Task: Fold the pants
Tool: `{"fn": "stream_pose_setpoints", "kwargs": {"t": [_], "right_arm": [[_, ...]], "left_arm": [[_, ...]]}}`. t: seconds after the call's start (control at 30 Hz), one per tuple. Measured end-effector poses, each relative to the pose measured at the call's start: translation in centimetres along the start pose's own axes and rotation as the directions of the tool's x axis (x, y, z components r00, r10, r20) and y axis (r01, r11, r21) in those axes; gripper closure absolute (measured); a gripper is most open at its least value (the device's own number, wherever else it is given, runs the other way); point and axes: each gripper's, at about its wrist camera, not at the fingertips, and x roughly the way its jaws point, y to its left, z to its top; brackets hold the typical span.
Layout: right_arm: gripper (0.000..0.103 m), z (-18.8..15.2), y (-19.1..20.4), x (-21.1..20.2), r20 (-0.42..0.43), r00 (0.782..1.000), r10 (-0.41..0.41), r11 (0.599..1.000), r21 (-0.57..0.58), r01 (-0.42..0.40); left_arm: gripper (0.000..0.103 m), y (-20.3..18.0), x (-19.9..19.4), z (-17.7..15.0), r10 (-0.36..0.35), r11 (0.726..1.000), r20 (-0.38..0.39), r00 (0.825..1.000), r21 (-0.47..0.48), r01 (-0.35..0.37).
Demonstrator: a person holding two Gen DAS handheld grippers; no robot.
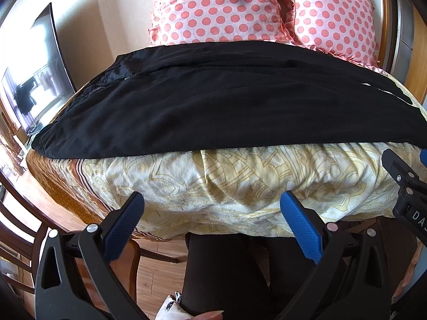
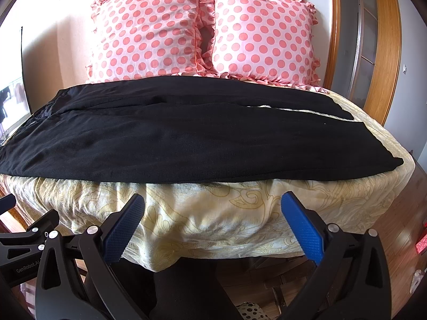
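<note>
No container shows in either view; the bed [image 2: 213, 221], under a cream sheet with a yellow scroll pattern, carries everything. The black pants [image 2: 186, 138] lie spread flat across it, waistband at 9 o'clock and leg ends at 3 o'clock, the two legs side by side with a thin strip of sheet showing between them toward the hems. Their near edge runs just short of where the sheet drops over the front of the mattress. Two pink polka-dot pillows [image 2: 202, 34] lean upright at 12 o'clock, touching each other, just behind the far edge of the pants.

Both tools are held low at 6 o'clock in front of the bed, level with its front edge and pointing across it toward the pillows. The left gripper [image 1: 212, 221] has its blue-padded fingers [image 1: 300, 226] spread wide apart with nothing between them, clear of the pants and the sheet. The right gripper [image 2: 213, 221] is likewise spread wide and empty, touching no cloth. In the left wrist view the right tool's black body sits at 3 o'clock; in the right wrist view the left one sits at 8 o'clock. The person's dark-clothed legs [image 1: 226, 274] stand below the bed edge, and a fingertip shows at the bottom of the left view
</note>
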Motion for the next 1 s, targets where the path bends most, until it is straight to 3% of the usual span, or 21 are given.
{"fn": "stream_pose_setpoints", "kwargs": {"t": [1.0], "right_arm": [[0.001, -0.01, -0.02, 0.08, -0.002, 1.0, 0.001, 1.0, 0.001, -0.001]], "left_arm": [[0.002, 0.25, 0.14, -0.04, -0.004, 1.0, -0.004, 1.0, -0.002, 0.003]]}}
